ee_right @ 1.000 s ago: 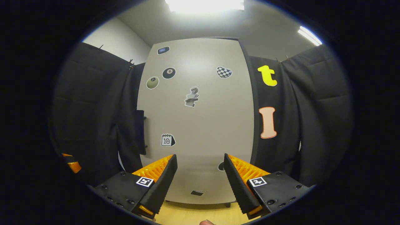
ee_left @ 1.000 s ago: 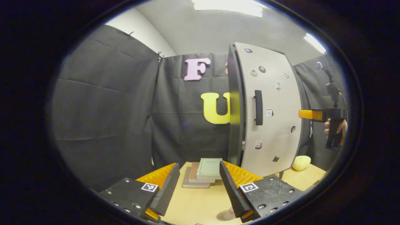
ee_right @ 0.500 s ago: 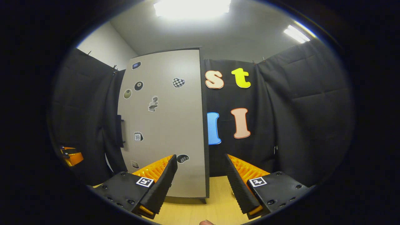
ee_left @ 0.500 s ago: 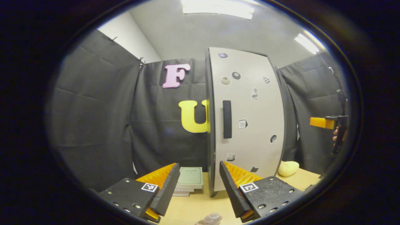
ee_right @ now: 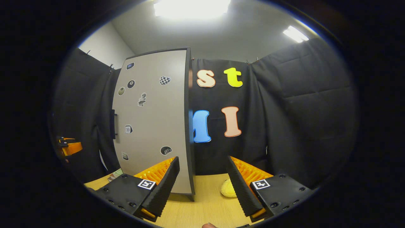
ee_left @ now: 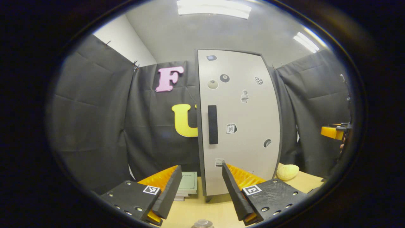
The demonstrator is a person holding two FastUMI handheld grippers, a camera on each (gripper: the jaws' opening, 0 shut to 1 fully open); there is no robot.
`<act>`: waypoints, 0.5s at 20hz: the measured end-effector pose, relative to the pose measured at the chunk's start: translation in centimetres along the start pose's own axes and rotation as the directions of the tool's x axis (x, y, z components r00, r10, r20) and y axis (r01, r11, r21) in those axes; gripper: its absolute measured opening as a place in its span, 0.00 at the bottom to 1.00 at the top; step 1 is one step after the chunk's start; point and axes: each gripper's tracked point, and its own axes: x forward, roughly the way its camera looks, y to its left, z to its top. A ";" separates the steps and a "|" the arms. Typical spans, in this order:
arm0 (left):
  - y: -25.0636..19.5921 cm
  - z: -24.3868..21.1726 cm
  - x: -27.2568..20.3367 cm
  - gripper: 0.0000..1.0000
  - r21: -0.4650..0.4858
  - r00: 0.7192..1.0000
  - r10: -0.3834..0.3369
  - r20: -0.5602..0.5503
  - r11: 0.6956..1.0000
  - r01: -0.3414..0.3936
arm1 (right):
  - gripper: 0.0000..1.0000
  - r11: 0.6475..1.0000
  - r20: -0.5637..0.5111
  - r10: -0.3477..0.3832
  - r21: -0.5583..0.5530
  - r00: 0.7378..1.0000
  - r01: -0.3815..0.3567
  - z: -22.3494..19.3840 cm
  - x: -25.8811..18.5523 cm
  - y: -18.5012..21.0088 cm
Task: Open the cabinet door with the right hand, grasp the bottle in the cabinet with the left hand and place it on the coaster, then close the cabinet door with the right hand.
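While the cabinet door [ee_left: 240, 123] is seen shut, its handle [ee_left: 212, 124] is faced in the left gripper view | left gripper [ee_left: 199, 190] held open, empty; bottle [ee_left: 202, 223] cap glimpsed below it | books [ee_left: 188, 187] beside cabinet | right gripper [ee_right: 202, 186] held open, empty; yellow object [ee_right: 228, 188] seen between its fingers on table [ee_right: 205, 205]

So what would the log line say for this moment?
door: shut | left gripper: open, empty | right gripper: open, clear of door | bottle top: by bottom edge
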 end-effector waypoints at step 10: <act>-1.6 1.4 -1.0 0.77 0.049 0.999 0.014 0.034 0.999 -0.015 | 0.95 1.000 0.001 0.016 -0.003 1.000 -0.016 -1.1 -0.5 -1.3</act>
